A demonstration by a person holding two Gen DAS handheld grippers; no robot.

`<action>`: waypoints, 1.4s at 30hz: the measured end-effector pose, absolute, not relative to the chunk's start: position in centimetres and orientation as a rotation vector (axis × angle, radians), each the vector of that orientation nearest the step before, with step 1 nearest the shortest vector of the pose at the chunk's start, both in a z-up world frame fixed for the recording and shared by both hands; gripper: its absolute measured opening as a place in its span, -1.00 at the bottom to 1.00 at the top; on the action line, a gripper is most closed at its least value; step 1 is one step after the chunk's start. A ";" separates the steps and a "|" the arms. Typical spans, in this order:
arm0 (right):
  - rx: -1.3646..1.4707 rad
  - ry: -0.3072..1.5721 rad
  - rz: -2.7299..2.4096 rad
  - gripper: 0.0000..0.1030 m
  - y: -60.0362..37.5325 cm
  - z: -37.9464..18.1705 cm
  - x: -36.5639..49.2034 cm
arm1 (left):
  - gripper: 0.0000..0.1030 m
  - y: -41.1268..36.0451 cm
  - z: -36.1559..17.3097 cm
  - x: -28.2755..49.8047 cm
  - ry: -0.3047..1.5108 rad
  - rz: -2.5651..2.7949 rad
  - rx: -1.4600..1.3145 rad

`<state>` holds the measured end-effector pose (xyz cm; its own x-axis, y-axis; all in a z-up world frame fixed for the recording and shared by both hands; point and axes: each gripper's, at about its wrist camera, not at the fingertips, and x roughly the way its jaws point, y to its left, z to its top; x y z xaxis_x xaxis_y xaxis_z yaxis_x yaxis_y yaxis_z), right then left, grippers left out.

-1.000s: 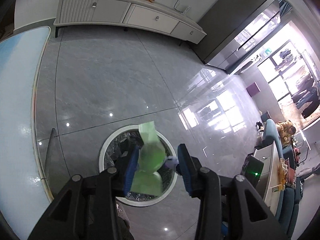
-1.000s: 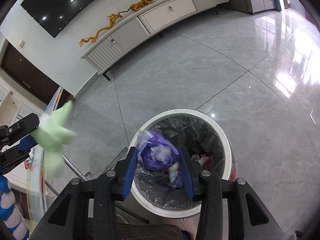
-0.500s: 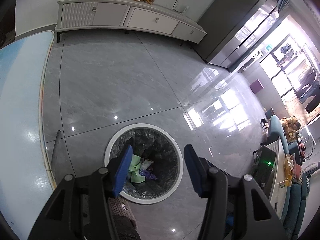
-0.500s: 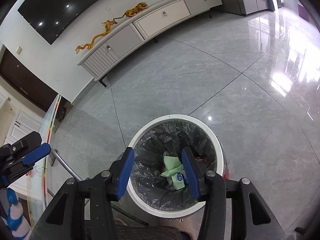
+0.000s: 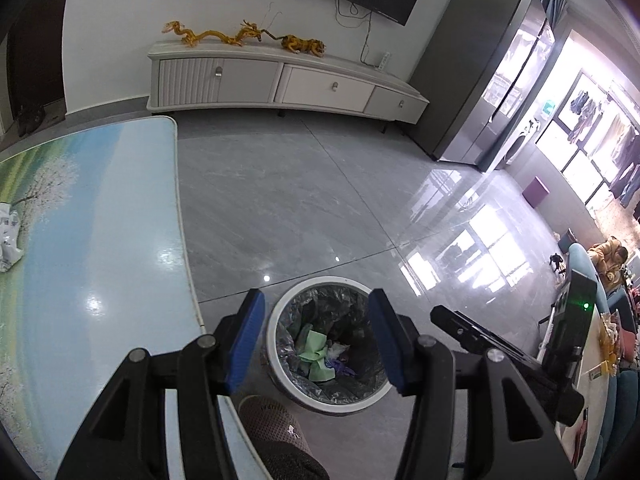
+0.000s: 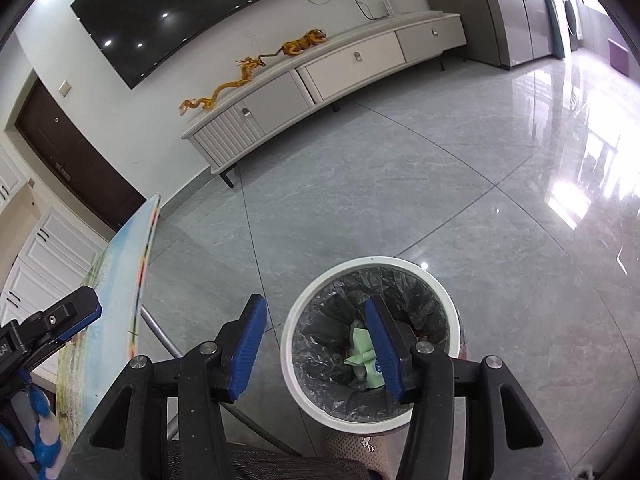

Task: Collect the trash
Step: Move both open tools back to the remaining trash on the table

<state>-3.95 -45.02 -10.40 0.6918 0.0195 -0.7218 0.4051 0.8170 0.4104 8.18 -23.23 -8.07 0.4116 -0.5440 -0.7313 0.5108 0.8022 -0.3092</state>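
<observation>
A round white trash bin [image 5: 276, 364] with a dark liner stands on the grey floor beside the table; it also shows in the right wrist view [image 6: 370, 264]. Green crumpled trash [image 5: 315, 356] and purple trash [image 5: 340, 365] lie inside it; the green piece also shows in the right wrist view [image 6: 360, 344]. My left gripper [image 5: 316, 340] is open and empty above the bin. My right gripper [image 6: 316, 344] is open and empty above the bin's left rim. A crumpled white wrapper [image 5: 9, 240] lies on the table at the far left.
A glossy table with a landscape print [image 5: 92, 240] is on the left, its edge next to the bin. A white TV cabinet [image 5: 280, 84] stands along the far wall. A shoe [image 5: 276, 428] is just below the bin. Sofa and side table [image 5: 600, 360] at right.
Both grippers opened and dropped their trash: green from the left, purple from the right, now in the bin. Both grippers have since lifted and tilted up, showing more room and table.
</observation>
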 end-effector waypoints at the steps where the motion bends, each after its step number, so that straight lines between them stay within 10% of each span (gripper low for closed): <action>1: 0.580 0.783 -0.226 -0.04 -44.7 -10.1 -3.9 | 0.00 -22.5 -7.9 8.2 0.928 -0.655 -0.044; 42: 0.217 0.679 0.002 0.16 -25.2 -1.1 0.0 | 0.20 0.6 -1.5 4.3 0.579 -0.128 -0.105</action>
<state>-0.02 -25.23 -1.05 0.7788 0.0720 -0.6232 0.0692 0.9775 0.1995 4.29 0.64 -1.51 0.8296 -0.1496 -0.5379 0.0907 0.9867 -0.1346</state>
